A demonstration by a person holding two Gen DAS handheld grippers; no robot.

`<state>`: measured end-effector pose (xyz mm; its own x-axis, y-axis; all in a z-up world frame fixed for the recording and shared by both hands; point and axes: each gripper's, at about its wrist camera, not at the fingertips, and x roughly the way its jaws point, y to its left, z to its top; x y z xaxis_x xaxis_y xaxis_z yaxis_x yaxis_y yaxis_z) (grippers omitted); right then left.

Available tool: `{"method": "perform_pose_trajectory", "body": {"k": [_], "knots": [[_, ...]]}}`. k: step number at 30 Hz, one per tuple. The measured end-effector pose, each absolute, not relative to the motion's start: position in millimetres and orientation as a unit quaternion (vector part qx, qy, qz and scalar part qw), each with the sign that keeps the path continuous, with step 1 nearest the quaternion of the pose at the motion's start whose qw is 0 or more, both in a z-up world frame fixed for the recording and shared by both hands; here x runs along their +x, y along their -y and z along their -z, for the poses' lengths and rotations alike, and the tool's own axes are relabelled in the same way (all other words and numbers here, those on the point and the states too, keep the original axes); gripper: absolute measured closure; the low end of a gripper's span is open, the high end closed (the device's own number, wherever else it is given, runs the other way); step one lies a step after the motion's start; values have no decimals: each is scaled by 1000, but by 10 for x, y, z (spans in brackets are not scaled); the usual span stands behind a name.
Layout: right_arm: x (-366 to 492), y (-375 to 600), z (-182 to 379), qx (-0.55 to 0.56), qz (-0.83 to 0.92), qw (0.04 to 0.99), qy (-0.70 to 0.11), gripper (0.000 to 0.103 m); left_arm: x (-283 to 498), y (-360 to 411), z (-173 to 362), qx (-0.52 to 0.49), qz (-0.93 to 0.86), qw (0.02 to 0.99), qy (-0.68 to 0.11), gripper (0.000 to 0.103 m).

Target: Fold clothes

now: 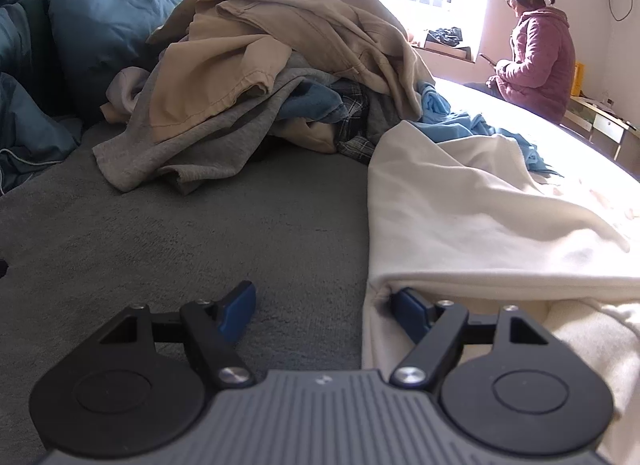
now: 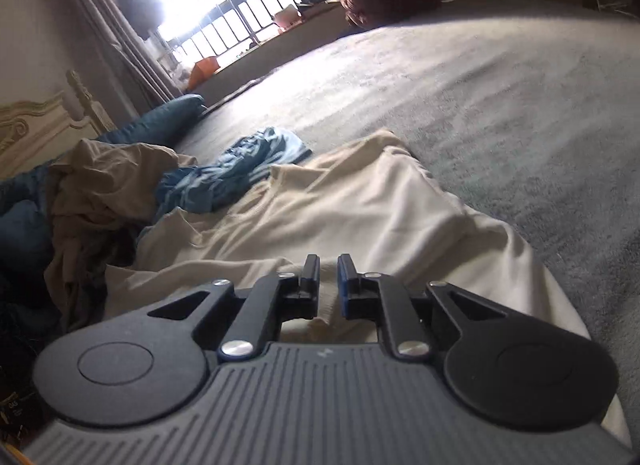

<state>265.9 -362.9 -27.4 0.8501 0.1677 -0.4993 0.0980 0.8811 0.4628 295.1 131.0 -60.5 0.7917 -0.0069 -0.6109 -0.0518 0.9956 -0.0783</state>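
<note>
Clothes: 1 cream garment (image 1: 460,217), 1 pile (image 1: 256,77)

The left tool (image 1: 322,305) points forward and downward with its jaws standing wide apart. Its left blue pad (image 1: 236,315) is exposed; its right blue pad (image 1: 408,311) is partly tucked under a fabric edge. The right tool (image 2: 329,273) also points forward and downward, rolled to one side. Its jaws stand nearly together, leaving a narrow gap between the fingers (image 2: 310,277).
</note>
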Motion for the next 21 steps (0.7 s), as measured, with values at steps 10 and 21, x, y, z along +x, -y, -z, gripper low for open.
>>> {"method": "perform_pose_trajectory", "body": {"k": [10,21], "knots": [[3108,2831,507,105,-96,918,-371,85,2890,-1382,594,-53,-6,943,-329,26],[3548,1787,-134,22,-191,924,-332,68,2886,-1417,612,-60,-6,943,-328,26]]}}
